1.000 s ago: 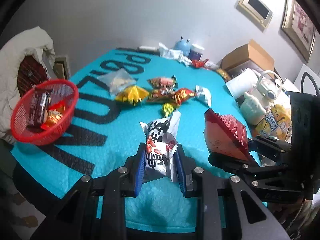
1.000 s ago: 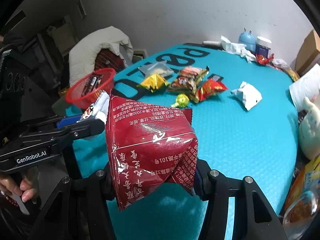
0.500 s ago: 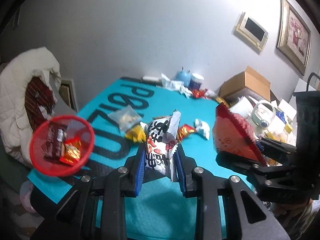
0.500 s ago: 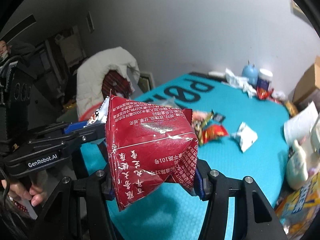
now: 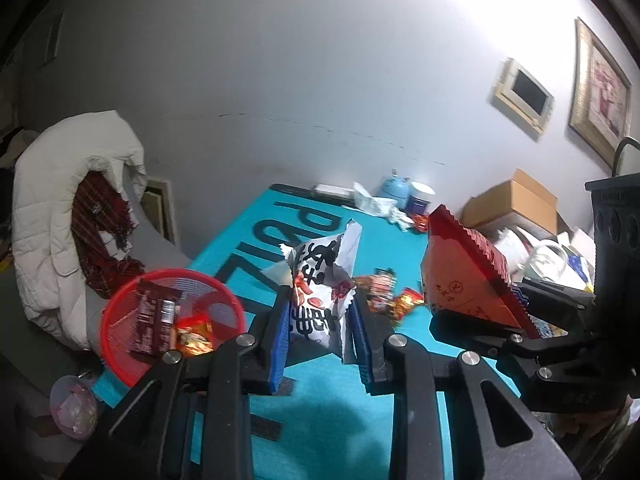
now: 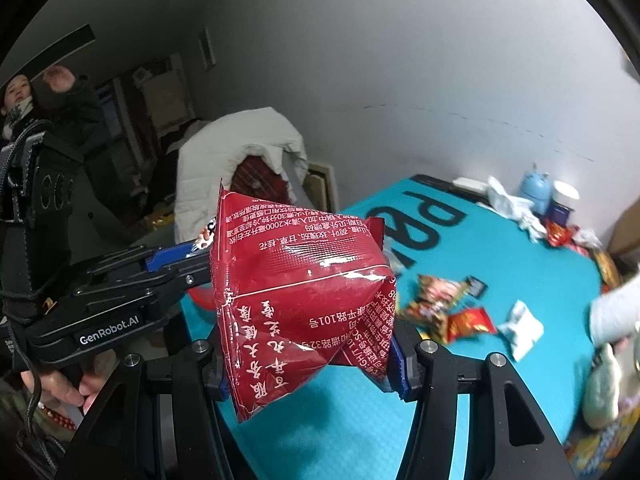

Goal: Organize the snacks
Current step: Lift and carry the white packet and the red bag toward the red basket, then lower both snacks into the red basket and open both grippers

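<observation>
Transport step. Left claw (image 5: 320,316) clamps white snack packet (image 5: 320,292), right claw (image 6: 308,356) clamps red pouch (image 6: 300,292), both right of red basket (image 5: 120,356), above table (image 5: 400,240). Next: carry over basket, release.

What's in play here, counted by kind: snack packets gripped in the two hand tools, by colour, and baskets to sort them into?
White snack packet, in the left gripper jaws: 1
Red snack packet, in the right gripper jaws: 1
Red basket: 1
Total: 3
</observation>
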Demonstrator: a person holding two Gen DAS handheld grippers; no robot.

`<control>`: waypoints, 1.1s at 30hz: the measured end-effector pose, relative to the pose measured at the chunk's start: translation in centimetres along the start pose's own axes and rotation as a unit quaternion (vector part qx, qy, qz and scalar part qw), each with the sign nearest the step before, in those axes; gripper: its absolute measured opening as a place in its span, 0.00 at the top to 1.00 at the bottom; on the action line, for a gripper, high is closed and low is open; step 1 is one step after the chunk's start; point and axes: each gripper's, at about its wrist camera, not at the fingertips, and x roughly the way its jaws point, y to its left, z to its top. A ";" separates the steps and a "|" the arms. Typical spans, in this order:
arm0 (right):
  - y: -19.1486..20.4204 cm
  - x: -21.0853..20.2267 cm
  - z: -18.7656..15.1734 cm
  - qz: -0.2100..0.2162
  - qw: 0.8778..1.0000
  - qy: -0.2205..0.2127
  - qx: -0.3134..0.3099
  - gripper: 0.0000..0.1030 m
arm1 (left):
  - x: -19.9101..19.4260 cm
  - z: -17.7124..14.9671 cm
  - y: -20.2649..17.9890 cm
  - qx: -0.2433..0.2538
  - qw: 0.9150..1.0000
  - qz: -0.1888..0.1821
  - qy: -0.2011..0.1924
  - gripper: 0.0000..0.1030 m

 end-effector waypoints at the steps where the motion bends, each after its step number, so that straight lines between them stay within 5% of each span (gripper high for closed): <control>1: 0.2 0.7 0.4 0.004 1.000 0.001 -0.002 0.45 | 0.1 0.2 0.7 -0.002 1.000 0.008 -0.001 0.73; 17: 4.3 9.6 5.7 0.069 0.996 0.019 -0.059 0.45 | 1.3 2.5 9.3 -0.024 0.996 0.091 0.008 0.73; 33: 6.2 18.1 5.3 0.095 0.989 0.088 -0.073 0.45 | 6.3 -0.7 15.5 -0.071 0.984 0.127 0.106 0.73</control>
